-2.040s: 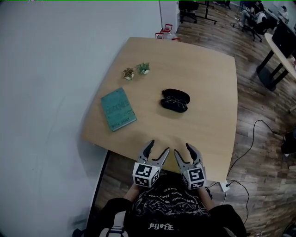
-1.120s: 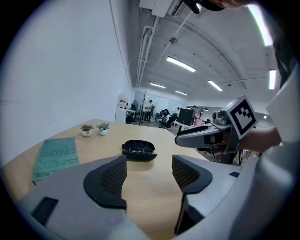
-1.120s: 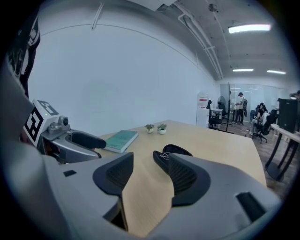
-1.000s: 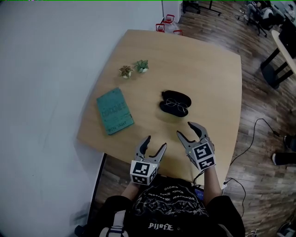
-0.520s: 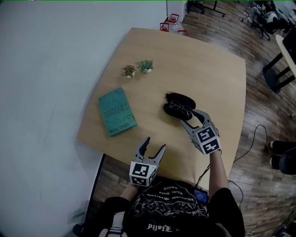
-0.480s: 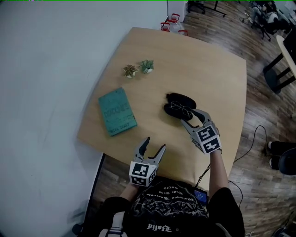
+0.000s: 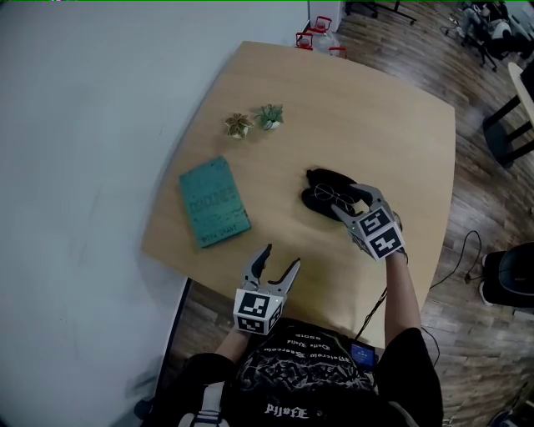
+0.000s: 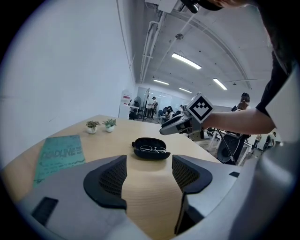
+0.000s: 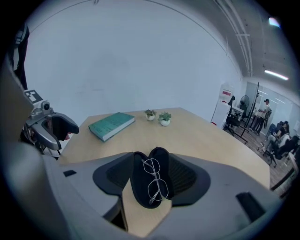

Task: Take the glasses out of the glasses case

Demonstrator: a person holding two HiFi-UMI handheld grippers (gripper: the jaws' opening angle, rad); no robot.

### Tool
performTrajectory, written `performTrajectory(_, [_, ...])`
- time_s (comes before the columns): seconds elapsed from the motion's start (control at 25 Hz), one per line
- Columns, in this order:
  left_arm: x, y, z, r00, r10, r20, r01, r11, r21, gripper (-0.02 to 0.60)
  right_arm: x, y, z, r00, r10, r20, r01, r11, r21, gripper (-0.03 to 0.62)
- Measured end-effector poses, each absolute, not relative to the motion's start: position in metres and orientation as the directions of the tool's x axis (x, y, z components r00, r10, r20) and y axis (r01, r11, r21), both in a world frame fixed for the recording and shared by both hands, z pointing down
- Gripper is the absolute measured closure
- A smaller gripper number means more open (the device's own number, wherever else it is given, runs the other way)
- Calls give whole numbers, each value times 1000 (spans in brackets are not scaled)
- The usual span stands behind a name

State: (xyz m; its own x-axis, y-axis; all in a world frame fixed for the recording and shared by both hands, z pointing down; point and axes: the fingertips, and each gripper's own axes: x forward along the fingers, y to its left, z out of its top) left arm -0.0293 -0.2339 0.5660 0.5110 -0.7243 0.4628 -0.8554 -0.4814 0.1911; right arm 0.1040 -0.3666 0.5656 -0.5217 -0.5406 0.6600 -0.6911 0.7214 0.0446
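A black glasses case (image 7: 319,178) lies open on the wooden table (image 7: 392,125), with thin metal-framed glasses (image 7: 330,196) resting inside. My right gripper (image 7: 349,201) is open at the case's near end. In the right gripper view the case (image 9: 140,187) and the glasses (image 9: 154,180) sit between the spread jaws of the right gripper (image 9: 152,165); I cannot tell whether they touch. My left gripper (image 7: 279,259) hangs open and empty over the table's near edge. From the left gripper (image 8: 147,174) the case (image 8: 151,154) shows ahead, with the right gripper (image 8: 176,125) over it.
A teal book (image 7: 214,202) lies left of the case. Two small potted plants (image 7: 238,125) (image 7: 269,117) stand further back. A white wall runs along the left. Red-and-white items (image 7: 317,23) sit on the floor beyond the table's far edge, and office furniture stands at the right.
My right gripper has moved forward from the table's near edge to the glasses case, jaws still open. The left gripper has stayed at the near edge.
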Motion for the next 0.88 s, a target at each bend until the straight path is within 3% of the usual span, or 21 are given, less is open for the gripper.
performTrajectory(0.12, [-32, -240, 571, 509, -718, 474, -855, -482, 189, 272, 104, -374, 583, -510, -508, 694, -673, 738, 45, 385])
performTrajectory(0.52, [-44, -258, 588, 488, -700, 522, -865, -466, 184, 272, 103, -388, 644, -411, -335, 848, -500, 861, 98, 384])
performTrajectory(0.88, [-53, -273, 601, 465, -695, 548, -878, -442, 184, 272, 98, -397, 685, -373, -188, 909, -427, 904, 11, 384])
